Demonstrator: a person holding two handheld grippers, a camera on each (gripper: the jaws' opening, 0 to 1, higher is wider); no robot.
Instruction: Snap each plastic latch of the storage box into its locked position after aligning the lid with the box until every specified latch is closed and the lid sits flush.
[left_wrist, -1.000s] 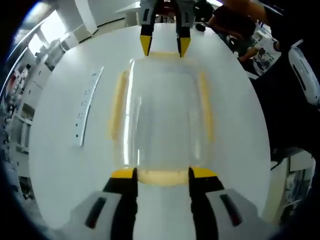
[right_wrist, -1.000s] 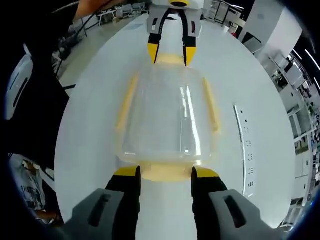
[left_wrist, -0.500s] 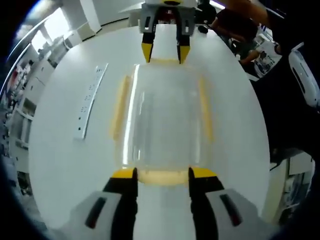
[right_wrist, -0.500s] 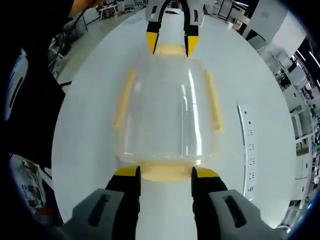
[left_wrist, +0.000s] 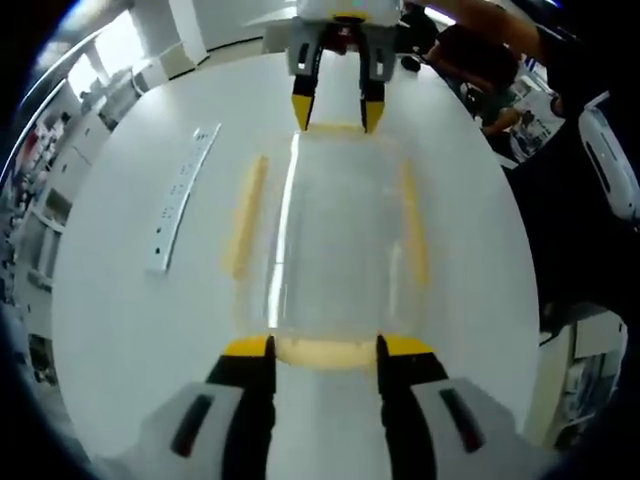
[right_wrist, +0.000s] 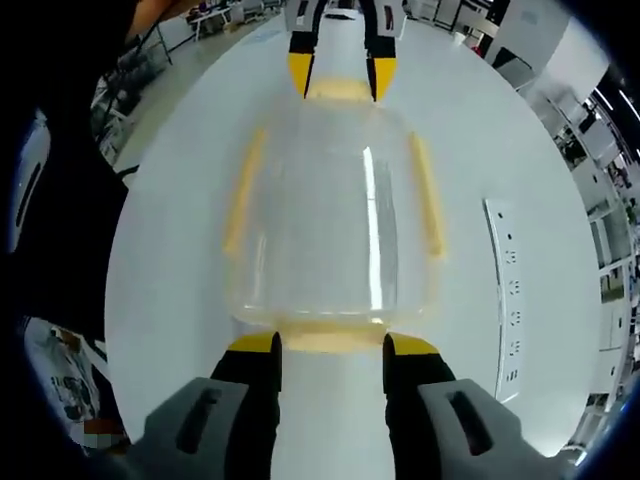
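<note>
Your left gripper (left_wrist: 312, 347) and right gripper (right_wrist: 327, 343), fingers spread and grasping nothing, flank opposite end latches of the clear storage box (left_wrist: 330, 240) on the white worktop (left_wrist: 130, 320); uneven pressing, seemingly, could skew its lid.

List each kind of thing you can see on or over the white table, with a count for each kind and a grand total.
Clear storage box: 1
Yellow latches: 4 (end latch, end latch, side latch, side latch)
White power strip: 1
Hand-held grippers: 2 (left, right)
Total: 8
</note>
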